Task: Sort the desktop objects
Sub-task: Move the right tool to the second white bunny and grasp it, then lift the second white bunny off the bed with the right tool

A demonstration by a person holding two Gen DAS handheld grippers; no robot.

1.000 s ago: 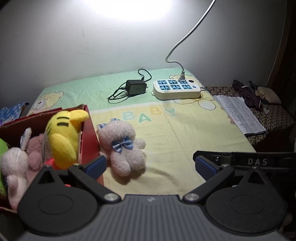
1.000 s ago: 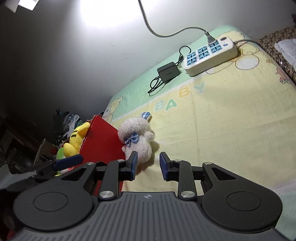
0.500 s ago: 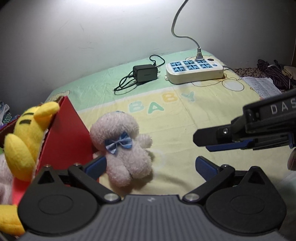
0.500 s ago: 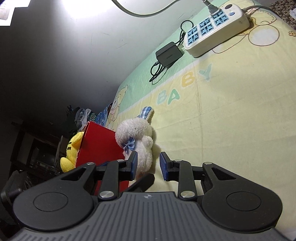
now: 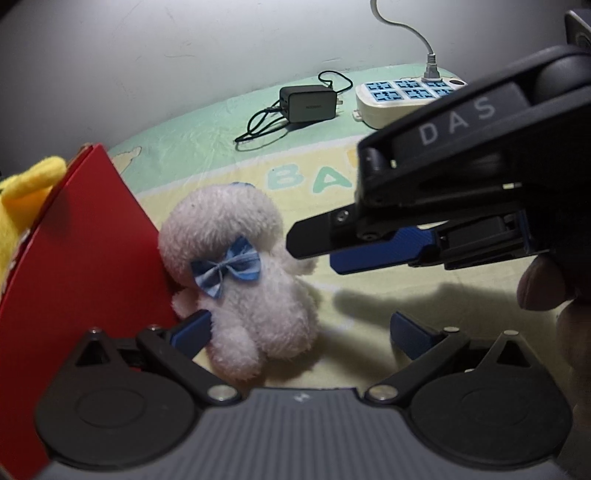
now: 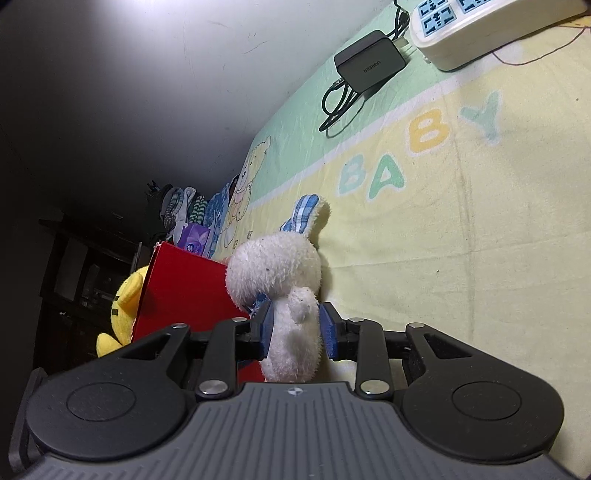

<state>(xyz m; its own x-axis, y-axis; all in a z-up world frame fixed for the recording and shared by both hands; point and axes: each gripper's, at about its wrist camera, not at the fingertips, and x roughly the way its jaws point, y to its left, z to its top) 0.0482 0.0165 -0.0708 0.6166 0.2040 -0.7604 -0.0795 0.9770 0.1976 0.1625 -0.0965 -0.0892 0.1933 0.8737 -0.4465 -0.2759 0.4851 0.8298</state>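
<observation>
Lying on the worktop against the red box (image 5: 85,236), the white plush (image 6: 291,295); right tool (image 6: 295,326) closing around its body, pads touching fur; left tool (image 5: 299,330) spread apart, empty. Squeezing mid-body firmly before lifting, clearing the box wall

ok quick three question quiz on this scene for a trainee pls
1. True or false: the right hand-held gripper has its fingers on either side of the fluffy white plush bunny with the blue bow.
2. What does the bunny lean against on the yellow and green baby blanket? A) red cardboard box B) white power strip C) black charger brick
3. Fill in: the left hand-held gripper is ____, holding nothing.

Key: 1 true; 2 A; 3 open
</observation>
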